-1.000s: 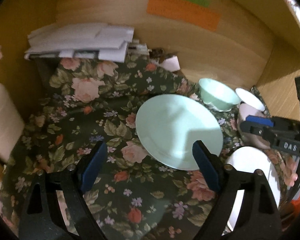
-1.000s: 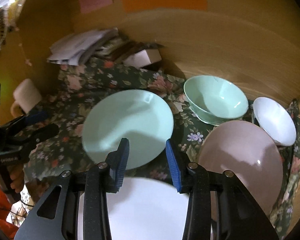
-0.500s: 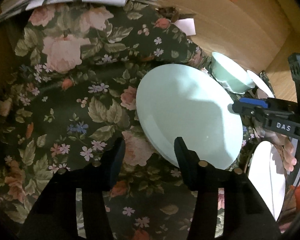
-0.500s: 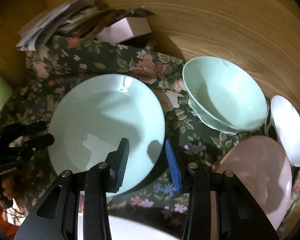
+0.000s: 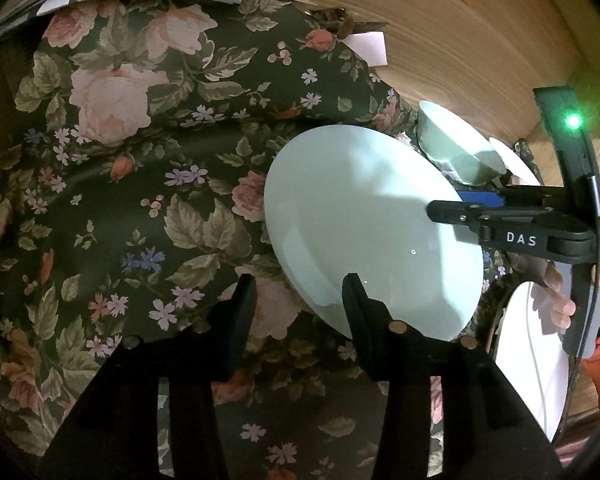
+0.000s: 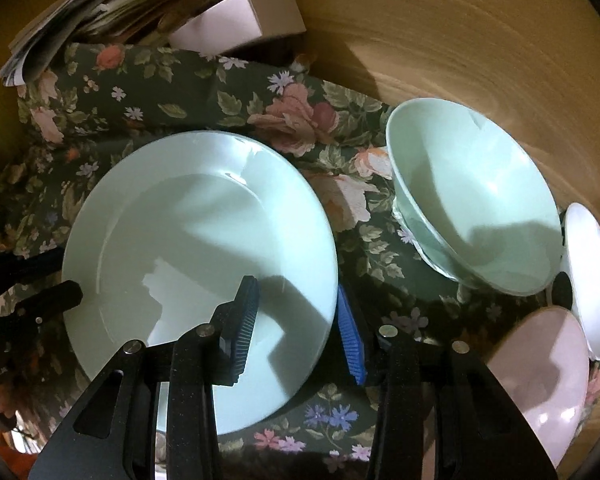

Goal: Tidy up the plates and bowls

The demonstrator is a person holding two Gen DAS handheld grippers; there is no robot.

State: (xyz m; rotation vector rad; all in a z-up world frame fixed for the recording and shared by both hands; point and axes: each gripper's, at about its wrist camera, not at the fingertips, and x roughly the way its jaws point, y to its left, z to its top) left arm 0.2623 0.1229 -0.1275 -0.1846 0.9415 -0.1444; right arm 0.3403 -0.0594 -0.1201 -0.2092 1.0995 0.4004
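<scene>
A pale green plate [image 6: 196, 248] lies on the flowered cloth [image 6: 284, 120]; it also shows in the left wrist view [image 5: 364, 220]. My right gripper [image 6: 298, 312] is open, its jaws astride the plate's right rim, one finger above and one outside it. My left gripper [image 5: 300, 290] is open, its jaws astride the plate's near left rim. A pale green bowl [image 6: 472, 196] stands to the right of the plate. A white bowl [image 6: 592, 276] and a pink dish [image 6: 544, 368] lie at the far right.
A white plate [image 5: 528, 356] lies at the right in the left wrist view. A stack of papers [image 6: 80, 12] and a small white box [image 6: 244, 16] sit at the back against the wooden wall [image 6: 460, 40]. The cloth [image 5: 120, 200] is rumpled.
Both grippers have moved in lower and closer to the green plate. The left gripper's jaws have narrowed and now straddle the plate's rim; the right gripper now straddles the opposite rim.
</scene>
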